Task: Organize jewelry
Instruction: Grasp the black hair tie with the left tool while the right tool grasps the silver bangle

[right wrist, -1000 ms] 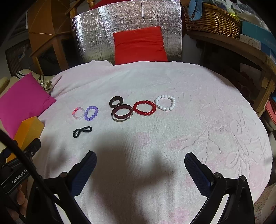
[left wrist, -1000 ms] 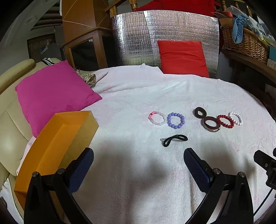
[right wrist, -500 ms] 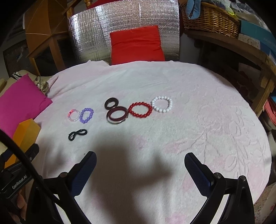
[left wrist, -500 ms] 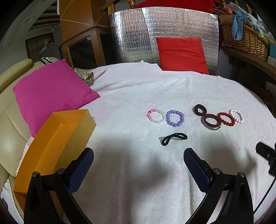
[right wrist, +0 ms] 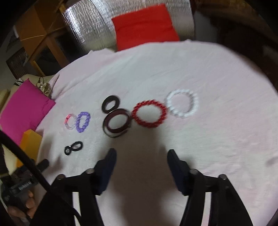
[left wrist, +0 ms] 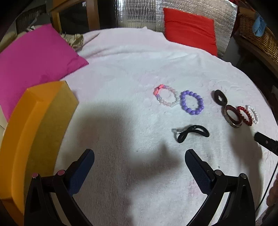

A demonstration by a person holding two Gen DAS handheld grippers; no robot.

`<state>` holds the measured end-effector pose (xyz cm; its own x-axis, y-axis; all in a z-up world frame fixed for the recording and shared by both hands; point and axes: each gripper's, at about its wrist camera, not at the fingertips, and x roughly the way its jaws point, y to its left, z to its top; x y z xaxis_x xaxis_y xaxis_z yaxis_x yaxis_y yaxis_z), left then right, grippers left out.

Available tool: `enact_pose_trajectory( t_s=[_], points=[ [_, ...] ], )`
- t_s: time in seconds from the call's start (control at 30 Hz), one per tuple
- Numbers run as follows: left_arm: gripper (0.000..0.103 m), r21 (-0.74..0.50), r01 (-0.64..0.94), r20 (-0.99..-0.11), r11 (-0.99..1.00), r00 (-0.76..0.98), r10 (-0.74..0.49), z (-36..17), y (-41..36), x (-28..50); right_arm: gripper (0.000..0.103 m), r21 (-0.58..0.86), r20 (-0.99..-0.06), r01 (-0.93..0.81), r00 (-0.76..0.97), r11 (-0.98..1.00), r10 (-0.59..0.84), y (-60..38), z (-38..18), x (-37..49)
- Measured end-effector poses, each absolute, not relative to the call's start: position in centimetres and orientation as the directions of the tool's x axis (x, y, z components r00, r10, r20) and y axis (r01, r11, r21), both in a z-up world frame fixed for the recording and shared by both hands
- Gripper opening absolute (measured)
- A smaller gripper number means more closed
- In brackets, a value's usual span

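Several pieces of jewelry lie on the white cloth. In the left wrist view: a pink-and-clear bead bracelet (left wrist: 166,96), a purple bead bracelet (left wrist: 191,102), a twisted black band (left wrist: 191,133), a black ring (left wrist: 220,97), a dark bangle (left wrist: 232,116), a red bead bracelet (left wrist: 245,115) and a white bead bracelet (left wrist: 253,113). An orange box (left wrist: 33,125) stands at the left. My left gripper (left wrist: 139,156) is open and empty, short of the black band. In the right wrist view my right gripper (right wrist: 140,154) is open and empty, just short of the red bracelet (right wrist: 149,113) and the dark bangle (right wrist: 116,122).
A magenta cushion (left wrist: 34,57) lies at the left edge beyond the orange box. A red cushion (left wrist: 190,27) leans on a silver foil panel (left wrist: 139,13) at the back. A wicker basket (left wrist: 257,29) stands at the far right. The cloth's round edge drops off at the right (right wrist: 257,73).
Both grippers have moved forward and lower toward the jewelry. The right gripper's jaws have narrowed but stay open. The jewelry has not moved.
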<state>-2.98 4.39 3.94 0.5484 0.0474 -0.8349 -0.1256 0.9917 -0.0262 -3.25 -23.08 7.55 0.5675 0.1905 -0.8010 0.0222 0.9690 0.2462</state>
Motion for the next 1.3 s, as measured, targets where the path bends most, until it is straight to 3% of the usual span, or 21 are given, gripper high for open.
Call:
enact_pose_trajectory(
  t_s=[0.27, 0.37, 0.43, 0.5, 0.6, 0.73, 0.83, 1.3],
  points=[
    [0.089, -0.033, -0.059, -0.82, 0.998, 0.572, 0.007, 3.7, 3.7, -2.2, 0.06, 0.331, -0.792, 0.06, 0.56, 0.942, 0.243, -20.2, 5.8, 0.9],
    [0.076, -0.042, -0.021, -0.815, 0.999, 0.579, -0.022, 3.6, 3.3, -1.1, 0.06, 0.385, -0.77, 0.096, 0.581, 0.918, 0.262, -20.0, 5.9, 1.6],
    [0.069, -0.043, 0.006, -0.814, 0.999, 0.58, -0.039, 3.4, 2.8, -0.5, 0.053, 0.39, -0.772, 0.133, 0.586, 0.911, 0.245, -19.9, 5.7, 2.0],
    [0.063, -0.054, 0.047, -0.811, 0.997, 0.58, -0.071, 3.3, 2.3, -0.2, 0.03, 0.365, -0.784, 0.175, 0.588, 0.915, 0.2, -19.9, 5.5, 2.3],
    [0.05, -0.068, 0.103, -0.815, 0.992, 0.568, -0.115, 2.9, 1.5, 0.2, 0.014, 0.361, -0.79, 0.21, 0.587, 0.909, 0.179, -20.1, 5.4, 2.6],
    [0.024, -0.099, 0.141, -0.833, 0.985, 0.53, -0.159, 2.1, 1.0, 0.6, 0.006, 0.354, -0.788, 0.207, 0.591, 0.912, 0.171, -20.6, 5.5, 2.5],
    [0.01, -0.118, 0.159, -0.835, 0.98, 0.518, -0.184, 2.0, 0.8, 0.5, 0.004, 0.352, -0.781, 0.204, 0.602, 0.913, 0.167, -21.0, 6.3, 2.0],
    [0.006, -0.118, 0.118, -0.827, 0.986, 0.539, -0.163, 2.8, 1.8, -1.3, 0.004, 0.401, -0.753, 0.181, 0.623, 0.898, 0.211, -23.4, 8.2, -1.2]
  ],
)
